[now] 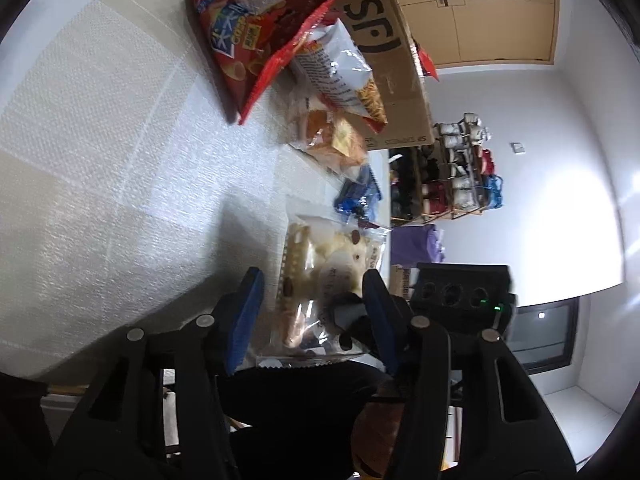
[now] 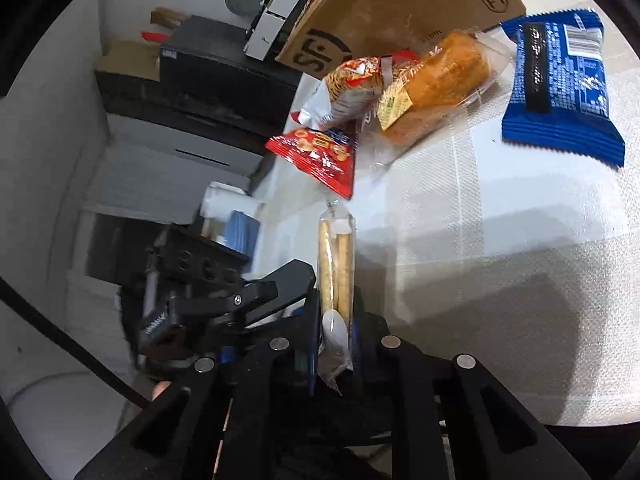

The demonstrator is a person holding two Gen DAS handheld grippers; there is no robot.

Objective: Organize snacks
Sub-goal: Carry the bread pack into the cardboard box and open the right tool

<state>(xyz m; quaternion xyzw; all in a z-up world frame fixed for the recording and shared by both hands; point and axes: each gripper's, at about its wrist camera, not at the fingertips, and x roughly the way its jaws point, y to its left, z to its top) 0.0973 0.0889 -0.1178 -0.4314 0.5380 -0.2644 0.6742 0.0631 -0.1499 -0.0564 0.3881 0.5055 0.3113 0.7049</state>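
L tool [image 1: 312, 312] has its blue pads either side of a clear biscuit packet [image 1: 332, 272], not clearly pressing it, so released; packet lies on the white bench [image 1: 120, 160] right at the tips. R tool [image 2: 336, 344] is clenched on the same packet's end [image 2: 335, 264], seen edge-on. Ahead of both: red chip bag [image 1: 248, 40], white noodle-snack bag [image 1: 344, 68], orange bread pack [image 2: 440, 80], cardboard box [image 1: 392, 60]. Blue wafer pack [image 2: 560, 84] sits ahead-right of R tool.
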